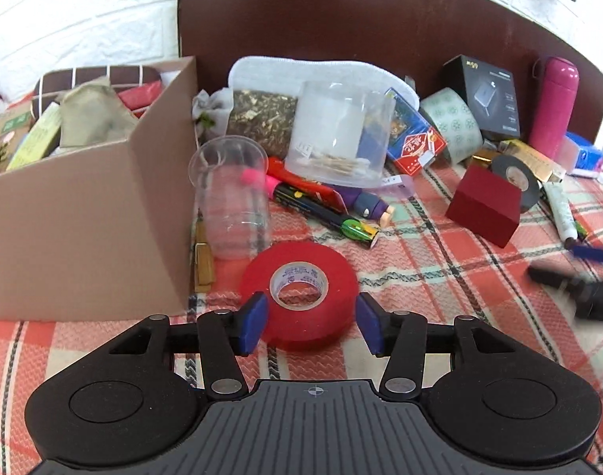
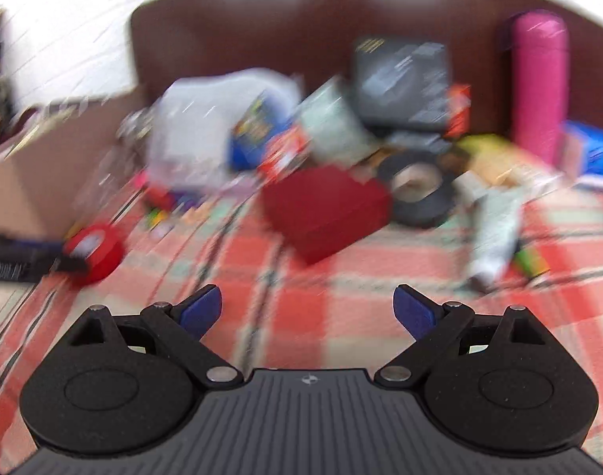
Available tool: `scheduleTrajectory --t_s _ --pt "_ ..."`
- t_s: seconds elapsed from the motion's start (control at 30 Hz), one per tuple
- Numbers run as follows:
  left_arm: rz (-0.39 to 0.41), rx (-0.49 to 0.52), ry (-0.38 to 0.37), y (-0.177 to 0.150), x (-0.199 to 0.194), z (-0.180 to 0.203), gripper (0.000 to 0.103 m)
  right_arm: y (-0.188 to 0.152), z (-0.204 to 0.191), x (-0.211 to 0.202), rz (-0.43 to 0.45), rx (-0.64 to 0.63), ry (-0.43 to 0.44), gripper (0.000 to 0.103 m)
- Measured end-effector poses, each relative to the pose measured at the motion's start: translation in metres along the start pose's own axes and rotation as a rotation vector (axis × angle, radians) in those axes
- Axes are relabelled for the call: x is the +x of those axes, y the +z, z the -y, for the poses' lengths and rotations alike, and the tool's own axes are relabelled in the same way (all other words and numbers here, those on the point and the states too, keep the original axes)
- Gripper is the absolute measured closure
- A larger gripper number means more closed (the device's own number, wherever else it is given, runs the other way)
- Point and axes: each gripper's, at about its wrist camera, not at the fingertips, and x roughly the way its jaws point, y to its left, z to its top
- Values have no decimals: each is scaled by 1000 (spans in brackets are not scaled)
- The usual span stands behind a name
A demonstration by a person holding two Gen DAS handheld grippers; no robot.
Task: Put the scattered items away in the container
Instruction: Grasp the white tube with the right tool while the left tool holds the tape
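A red tape roll (image 1: 299, 299) lies flat on the plaid cloth between the blue pads of my left gripper (image 1: 311, 324); the jaws stand around it, open, with small gaps each side. The cardboard box (image 1: 84, 206) stands to the left, holding several items. The right wrist view is blurred: my right gripper (image 2: 307, 312) is open and empty above the cloth, a dark red box (image 2: 325, 209) and a black tape roll (image 2: 418, 192) ahead of it. The red tape roll (image 2: 93, 251) and the left gripper (image 2: 24, 257) show at its left edge.
A clear plastic cup (image 1: 232, 198) stands next to the box. Behind lie markers (image 1: 325, 213), a clear tub of cotton swabs (image 1: 341, 134), a card box (image 1: 414, 138), a patterned tape roll (image 1: 454, 122), a black carton (image 1: 485, 95), a pink flask (image 1: 554, 107) and the dark headboard (image 1: 361, 19).
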Motion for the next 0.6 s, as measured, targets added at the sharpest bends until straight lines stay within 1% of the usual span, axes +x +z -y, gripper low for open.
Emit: scheduleTrajectory --t_s 0.03,0.1,0.17,0.23,0.27,0.33,0.43,0.5,0.57,0.6 --pt "0 9 -7 0 -1 2 40 3 4 -3 28 0 -41 8" --pt "11 18 -32 2 -4 6 40 7 15 -1 41 -5 -133 9" --pt "28 46 -33 2 -3 12 40 11 26 1 51 -6 -220 9" --pt "10 61 -15 1 5 15 40 12 42 8 19 44 -226 14" --pt "9 62 -9 1 8 15 40 12 48 12 2 64 -215 17" --pt "11 74 -9 2 9 16 40 11 57 20 -27 92 -203 29" --pt "-4 82 -8 4 15 18 42 9 68 33 -54 123 -202 37" --pt "-14 88 5 6 20 20 42 8 76 40 -61 148 -202 39" --pt "-23 98 17 6 26 23 42 7 80 43 -56 150 -204 53" --pt "-28 104 22 6 29 24 44 8 81 42 -57 147 -204 68"
